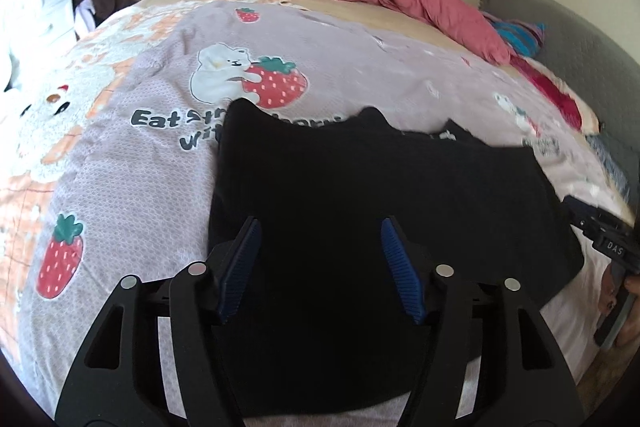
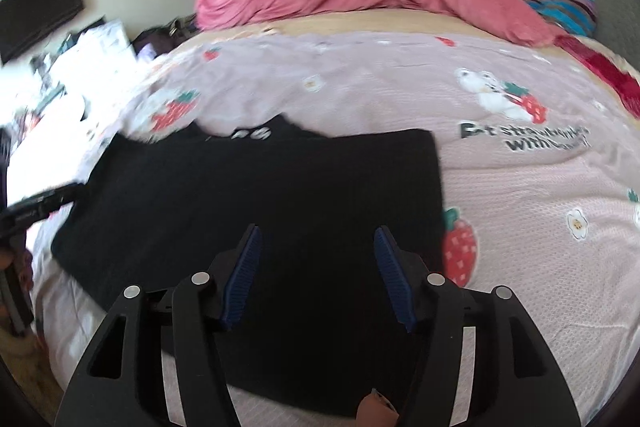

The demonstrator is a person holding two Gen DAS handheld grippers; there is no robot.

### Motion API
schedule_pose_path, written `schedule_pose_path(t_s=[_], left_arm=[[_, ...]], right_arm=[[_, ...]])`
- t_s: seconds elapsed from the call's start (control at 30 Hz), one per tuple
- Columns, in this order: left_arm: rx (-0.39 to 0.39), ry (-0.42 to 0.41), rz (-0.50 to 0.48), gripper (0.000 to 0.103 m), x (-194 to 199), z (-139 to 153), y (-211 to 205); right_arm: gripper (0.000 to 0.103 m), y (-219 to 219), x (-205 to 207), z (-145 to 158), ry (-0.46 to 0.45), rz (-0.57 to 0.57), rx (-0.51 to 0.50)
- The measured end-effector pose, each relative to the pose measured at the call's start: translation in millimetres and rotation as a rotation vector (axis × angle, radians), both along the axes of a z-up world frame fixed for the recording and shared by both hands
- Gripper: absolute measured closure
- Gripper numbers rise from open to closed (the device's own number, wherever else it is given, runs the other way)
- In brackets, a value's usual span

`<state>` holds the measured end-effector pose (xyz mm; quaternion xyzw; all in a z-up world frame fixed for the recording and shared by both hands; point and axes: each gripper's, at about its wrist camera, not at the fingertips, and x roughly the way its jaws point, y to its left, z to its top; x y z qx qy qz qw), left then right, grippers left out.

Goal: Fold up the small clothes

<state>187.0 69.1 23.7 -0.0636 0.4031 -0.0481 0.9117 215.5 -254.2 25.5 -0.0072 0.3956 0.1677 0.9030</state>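
Lying flat on the strawberry-print bedspread (image 1: 132, 163), the black garment (image 1: 360, 211) looks soft, light and limp, so I judge it will sag and crease unless lifted by its edges or corners, one per tool. Both the left gripper (image 1: 318, 227) and the right gripper (image 2: 316, 237) hang above it with jaws about half open and nothing between the pads. The bedspread reads "Eat str…" and "wit…"; white lettering at the garment's far edge is unreadable; the neighbouring tool shows "DAS".
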Motion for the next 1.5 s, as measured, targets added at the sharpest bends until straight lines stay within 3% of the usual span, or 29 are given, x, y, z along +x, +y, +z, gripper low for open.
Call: schedule_pose_path(t_s=[0.23, 0.33, 0.57, 0.8, 0.9, 1.17, 1.4, 1.43, 1.5], left_arm=[[0.018, 0.071, -0.025, 0.047, -14.4, -18.8, -2.1], [0.045, 0.070, -0.035, 0.047, -23.0, -24.5, -3.3], [0.021, 0.069, -0.036, 0.046, -37.5, -26.0, 2.6], [0.013, 0.071, -0.045, 0.045, -47.4, -22.8, 6.1], [0.018, 0.067, -0.054, 0.044, -53.1, -18.8, 7.4], [0.025, 0.052, -0.047, 0.024, -66.7, -7.7, 11.0], [0.026, 0.040, -0.021, 0.016, -70.9, -0.3, 19.6], [0.026, 0.038, -0.009, 0.009, -71.9, 1.1, 22.6], [0.030, 0.035, 0.009, 0.009, -72.3, 3.6, 27.2]], right_arm=[[0.046, 4.4, -16.2, -17.8, 0.067, 0.019, -0.046], [0.046, -2.6, -24.9, -25.9, 0.082, 0.002, -0.027], [0.045, -9.4, -40.6, -31.0, 0.089, -0.020, -0.009], [0.033, -7.2, -50.0, -29.7, 0.085, -0.033, 0.002], [0.020, -5.9, -55.7, -24.5, 0.062, -0.032, 0.018], [0.009, -0.7, -66.7, -12.1, 0.013, -0.037, 0.064], [0.007, 20.0, -73.1, -5.1, -0.021, 0.009, 0.063], [0.007, 25.0, -74.6, -4.7, -0.027, 0.020, 0.058], [0.007, 31.8, -76.2, -3.9, -0.032, 0.038, 0.055]])
